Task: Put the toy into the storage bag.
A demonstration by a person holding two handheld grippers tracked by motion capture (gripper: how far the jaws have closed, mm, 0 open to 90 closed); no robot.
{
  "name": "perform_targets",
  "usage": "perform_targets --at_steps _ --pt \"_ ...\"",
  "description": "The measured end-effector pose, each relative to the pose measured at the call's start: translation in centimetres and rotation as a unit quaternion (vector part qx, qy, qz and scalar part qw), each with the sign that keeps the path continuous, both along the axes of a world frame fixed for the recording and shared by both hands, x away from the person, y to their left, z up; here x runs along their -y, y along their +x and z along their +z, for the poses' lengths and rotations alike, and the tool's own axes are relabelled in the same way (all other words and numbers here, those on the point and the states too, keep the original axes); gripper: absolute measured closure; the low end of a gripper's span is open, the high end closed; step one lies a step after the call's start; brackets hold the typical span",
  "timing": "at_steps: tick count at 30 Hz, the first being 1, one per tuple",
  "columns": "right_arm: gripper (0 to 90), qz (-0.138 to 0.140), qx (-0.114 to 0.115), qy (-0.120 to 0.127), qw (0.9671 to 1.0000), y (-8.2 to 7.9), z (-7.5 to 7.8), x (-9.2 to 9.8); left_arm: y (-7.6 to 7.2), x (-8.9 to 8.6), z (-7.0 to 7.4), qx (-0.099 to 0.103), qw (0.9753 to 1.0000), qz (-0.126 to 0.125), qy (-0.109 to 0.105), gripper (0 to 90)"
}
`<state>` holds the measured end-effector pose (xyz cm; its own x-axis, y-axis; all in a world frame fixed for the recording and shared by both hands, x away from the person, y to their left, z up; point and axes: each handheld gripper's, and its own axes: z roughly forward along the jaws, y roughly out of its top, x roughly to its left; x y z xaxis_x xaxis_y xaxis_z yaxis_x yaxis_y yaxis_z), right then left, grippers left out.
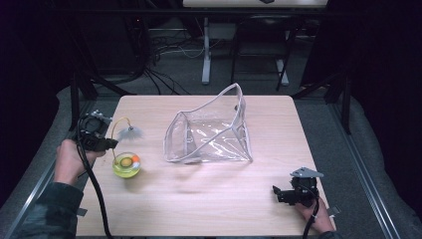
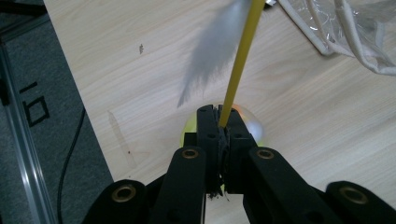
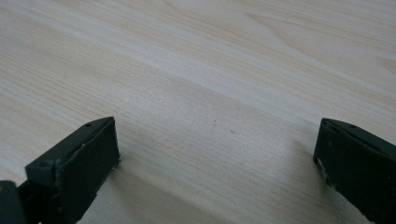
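Left gripper [image 2: 219, 122] clamps yellow wand [image 2: 239, 60], pointing up-forward.

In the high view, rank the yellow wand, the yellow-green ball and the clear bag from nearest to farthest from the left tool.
1. Yellow wand, clamped in the left tool.
2. Yellow-green ball, just right of it, toward the person.
3. Clear bag, mid-table, farther right.

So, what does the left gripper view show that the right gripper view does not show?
Left gripper view: the left gripper is shut on a yellow wand with a grey feather, above a yellow-green ball toy, and a corner of the clear bag.

Right gripper view: the right gripper is open, with nothing between its jaws.

Both views show the wooden table.
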<state>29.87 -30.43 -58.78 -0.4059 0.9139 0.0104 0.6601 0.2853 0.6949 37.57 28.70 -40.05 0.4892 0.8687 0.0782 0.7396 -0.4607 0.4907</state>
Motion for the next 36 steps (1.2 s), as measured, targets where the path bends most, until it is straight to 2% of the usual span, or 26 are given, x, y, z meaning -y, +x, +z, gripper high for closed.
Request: perform_targets --at_steps 8,17,23,32,36 --pt "0.0 0.0 0.0 0.0 1.0 0.0 0.0 0.0 1.2 0.2 0.5 -0.019 0.9994 -0.006 0.029 88.4" --pt "0.0 0.001 0.0 -0.001 1.0 0.0 0.0 0.0 2.9 0.1 1.7 -0.026 0.9986 -0.001 0.047 88.4" --pt "0.0 0.002 0.0 -0.002 1.0 0.0 0.0 0.0 4.1 0.2 2.7 -0.026 0.9983 0.002 0.052 88.4" --pt "0.0 0.002 0.0 -0.002 1.0 0.0 0.0 0.0 5.8 0.9 3.4 -0.027 0.9972 0.008 0.069 88.5" --pt "0.0 0.002 0.0 -0.002 1.0 0.0 0.0 0.0 6.4 1.2 3.6 -0.03 0.9971 0.01 0.07 88.5"
